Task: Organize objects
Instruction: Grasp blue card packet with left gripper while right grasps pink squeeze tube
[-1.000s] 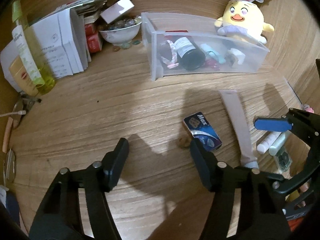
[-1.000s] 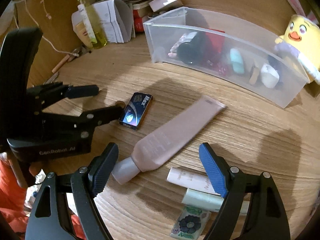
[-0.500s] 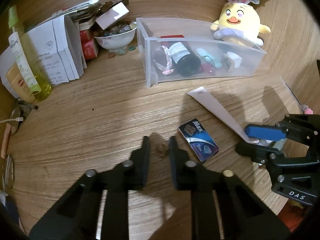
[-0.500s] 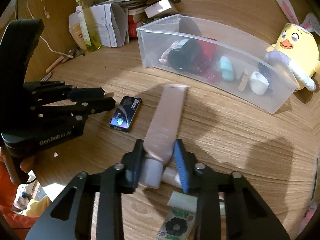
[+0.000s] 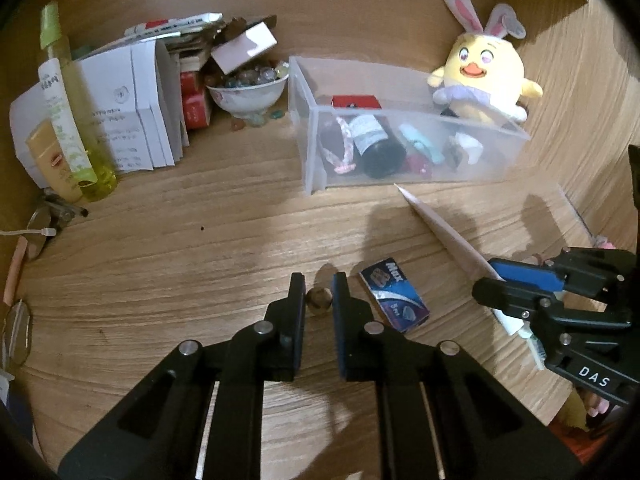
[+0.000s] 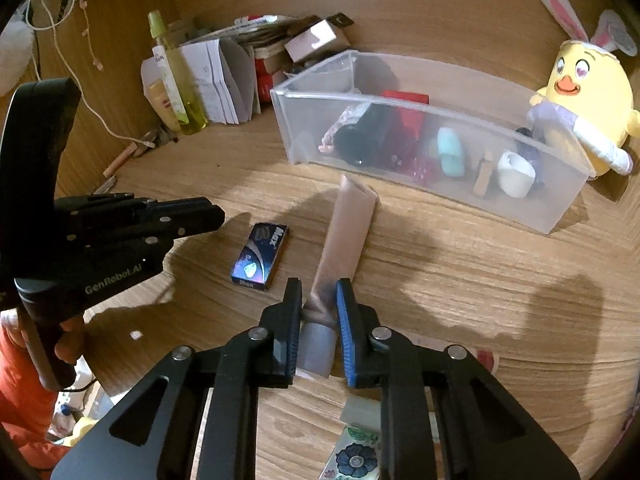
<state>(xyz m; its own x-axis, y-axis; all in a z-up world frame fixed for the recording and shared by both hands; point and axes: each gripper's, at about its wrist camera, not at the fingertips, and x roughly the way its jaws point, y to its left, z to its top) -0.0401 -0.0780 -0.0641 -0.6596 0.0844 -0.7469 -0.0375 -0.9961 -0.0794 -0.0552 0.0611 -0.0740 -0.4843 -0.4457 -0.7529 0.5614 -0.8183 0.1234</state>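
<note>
My left gripper (image 5: 318, 294) is shut on a small brown round object (image 5: 319, 299), held just above the wooden table. My right gripper (image 6: 318, 300) is shut on the cap end of a pinkish-beige tube (image 6: 346, 232), lifted off the table with its flat end pointing toward the clear plastic bin (image 6: 552, 216). The tube also shows in the left wrist view (image 5: 444, 232), with the right gripper (image 5: 492, 280) on it. A blue "Max" box (image 5: 394, 300) lies on the table between the grippers; it also shows in the right wrist view (image 6: 260, 256).
The bin (image 5: 308, 160) holds a dark bottle (image 5: 376, 144), a teal item and other small things. A yellow plush chick (image 5: 482, 76) stands behind it. Papers (image 5: 132, 116), a bowl of marbles (image 5: 248, 92) and a yellow spray bottle (image 5: 68, 120) stand back left. Small tubes (image 6: 360, 410) lie under my right gripper.
Both grippers have closed: the left on the small brown object, the right on the tube's cap end. The tube has been lifted and turned to point at the bin.
</note>
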